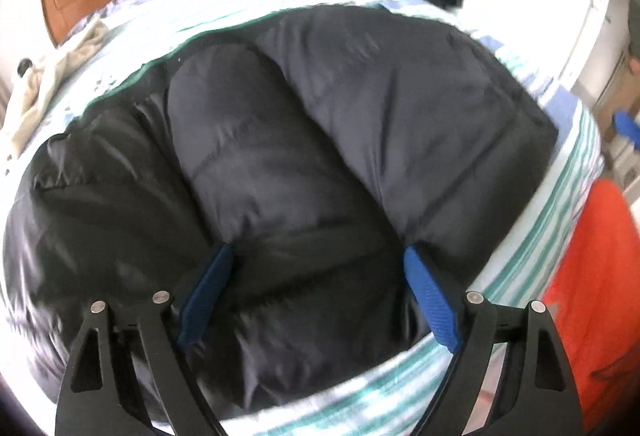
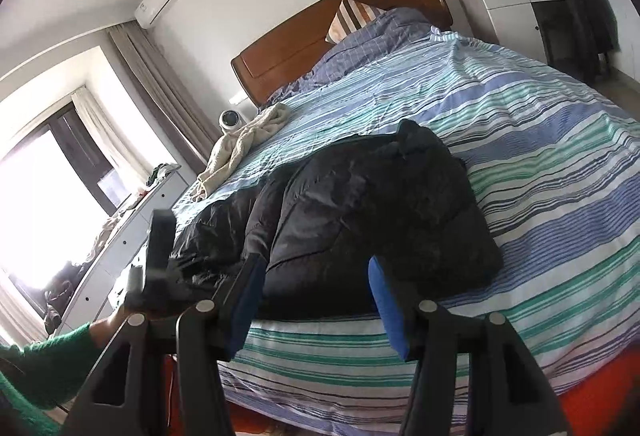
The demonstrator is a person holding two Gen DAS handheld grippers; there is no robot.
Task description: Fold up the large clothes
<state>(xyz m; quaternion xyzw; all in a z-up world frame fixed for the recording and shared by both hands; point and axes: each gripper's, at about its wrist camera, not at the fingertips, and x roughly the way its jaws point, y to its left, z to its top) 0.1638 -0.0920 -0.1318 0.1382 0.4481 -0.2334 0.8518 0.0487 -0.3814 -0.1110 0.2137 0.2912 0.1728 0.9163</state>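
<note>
Your left gripper (image 1: 318,256) stands wide open directly over the near hem of the black quilted down jacket (image 1: 320,140); its blue ribbed pads (image 1: 430,300) straddle a padded panel but press on nothing. Your right gripper (image 2: 316,276) sits about half open, low at the bed's near edge, with the jacket's hem showing between the jaws; no pinch is visible, so treat it as empty.

The jacket lies on the blue, green and white striped bedcover (image 2: 520,164), near the foot of the bed, partly folded: in the left wrist view a sleeve lies over the body.

Judgement: the next fold is lengthwise, hem toward collar. Bite deep, past the slippery shell into the padding, with both grippers level along the hem, or the panel will slide out. Lift evenly and lay it down slowly so trapped air escapes.

Beyond lie a cream knitted garment (image 2: 248,144) and the brown wooden headboard (image 2: 340,28).
</note>
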